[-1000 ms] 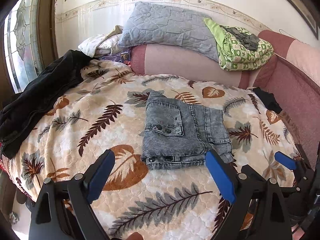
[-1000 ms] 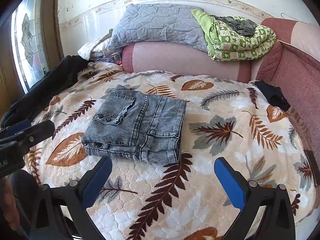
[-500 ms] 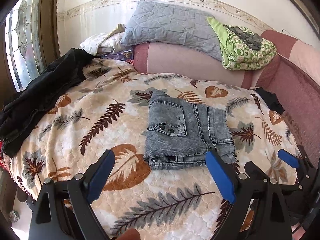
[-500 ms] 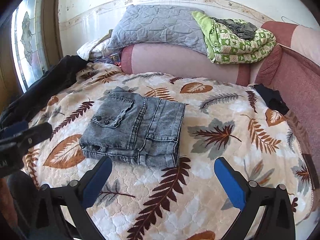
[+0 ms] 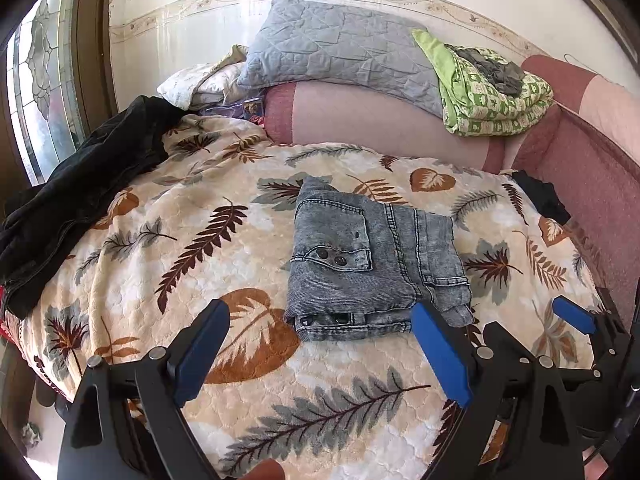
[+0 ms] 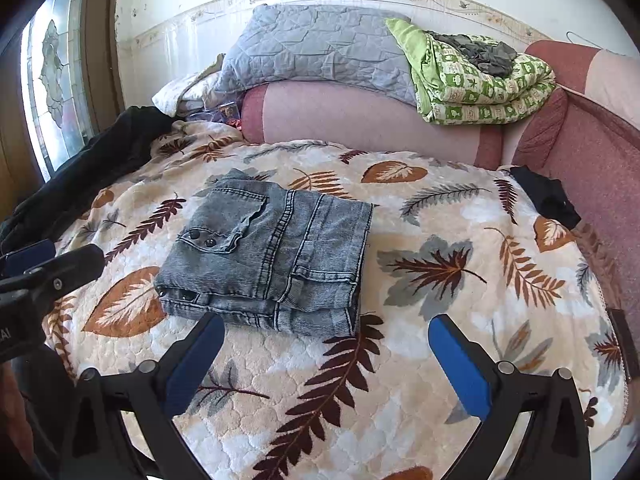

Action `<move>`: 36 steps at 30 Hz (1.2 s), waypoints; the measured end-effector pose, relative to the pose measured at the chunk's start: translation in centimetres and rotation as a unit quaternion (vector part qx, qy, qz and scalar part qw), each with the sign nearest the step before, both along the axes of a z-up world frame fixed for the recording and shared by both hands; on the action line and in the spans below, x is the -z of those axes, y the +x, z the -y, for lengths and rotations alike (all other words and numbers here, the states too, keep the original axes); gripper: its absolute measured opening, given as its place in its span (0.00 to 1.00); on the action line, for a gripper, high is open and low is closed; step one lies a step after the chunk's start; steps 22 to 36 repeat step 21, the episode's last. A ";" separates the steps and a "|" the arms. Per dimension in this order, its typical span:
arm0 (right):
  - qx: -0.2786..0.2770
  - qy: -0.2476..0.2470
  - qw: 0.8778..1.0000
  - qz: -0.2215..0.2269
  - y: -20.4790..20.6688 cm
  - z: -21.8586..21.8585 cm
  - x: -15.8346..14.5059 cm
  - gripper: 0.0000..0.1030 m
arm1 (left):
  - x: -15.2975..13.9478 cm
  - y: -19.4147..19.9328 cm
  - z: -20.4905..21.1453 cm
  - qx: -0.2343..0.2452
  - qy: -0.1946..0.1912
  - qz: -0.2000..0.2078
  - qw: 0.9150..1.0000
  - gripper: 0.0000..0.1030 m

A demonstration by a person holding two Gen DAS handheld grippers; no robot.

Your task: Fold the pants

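Observation:
The grey washed-denim pants (image 5: 372,264) lie folded into a compact rectangle in the middle of the leaf-patterned blanket (image 5: 192,240); a buttoned pocket flap faces up. In the right wrist view the same folded pants (image 6: 268,256) sit left of centre. My left gripper (image 5: 320,344) is open, just in front of the bundle's near edge and holding nothing. My right gripper (image 6: 326,360) is also open and empty, near the pants' front right corner. One blue tip of the right gripper (image 5: 572,314) shows at the right of the left wrist view.
A dark garment (image 5: 80,192) is heaped along the blanket's left edge. A grey quilted pillow (image 5: 340,48) and a folded green quilt (image 5: 492,92) rest on the pink sofa back (image 5: 380,120). A small black cloth (image 6: 544,196) lies at the far right corner.
Both grippers have drifted back slightly and both views have tilted a little; the folded pants have stayed put, and both grippers stay open.

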State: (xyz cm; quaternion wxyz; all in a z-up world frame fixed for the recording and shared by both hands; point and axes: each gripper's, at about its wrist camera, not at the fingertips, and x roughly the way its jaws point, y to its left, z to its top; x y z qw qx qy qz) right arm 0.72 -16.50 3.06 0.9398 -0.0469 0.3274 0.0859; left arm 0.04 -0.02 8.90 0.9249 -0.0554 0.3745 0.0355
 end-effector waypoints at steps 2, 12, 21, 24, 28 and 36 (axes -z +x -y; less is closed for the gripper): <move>0.000 0.001 1.000 0.001 0.1 0.0 0.0 1.00 | 0.1 0.1 0.0 -0.001 0.000 -0.001 1.000 0.90; -0.001 -0.007 1.000 0.002 0.4 -0.2 0.0 1.00 | 0.1 0.9 0.0 0.004 -0.006 -0.007 1.000 0.90; 0.003 -0.010 1.000 -0.002 0.9 0.2 0.1 1.00 | 0.2 2.1 0.7 0.018 0.003 -0.012 1.000 0.90; 0.003 -0.010 1.000 -0.002 0.9 0.2 0.1 1.00 | 0.2 2.1 0.7 0.018 0.003 -0.012 1.000 0.90; 0.003 -0.010 1.000 -0.002 0.9 0.2 0.1 1.00 | 0.2 2.1 0.7 0.018 0.003 -0.012 1.000 0.90; 0.003 -0.010 1.000 -0.002 0.9 0.2 0.1 1.00 | 0.2 2.1 0.7 0.018 0.003 -0.012 1.000 0.90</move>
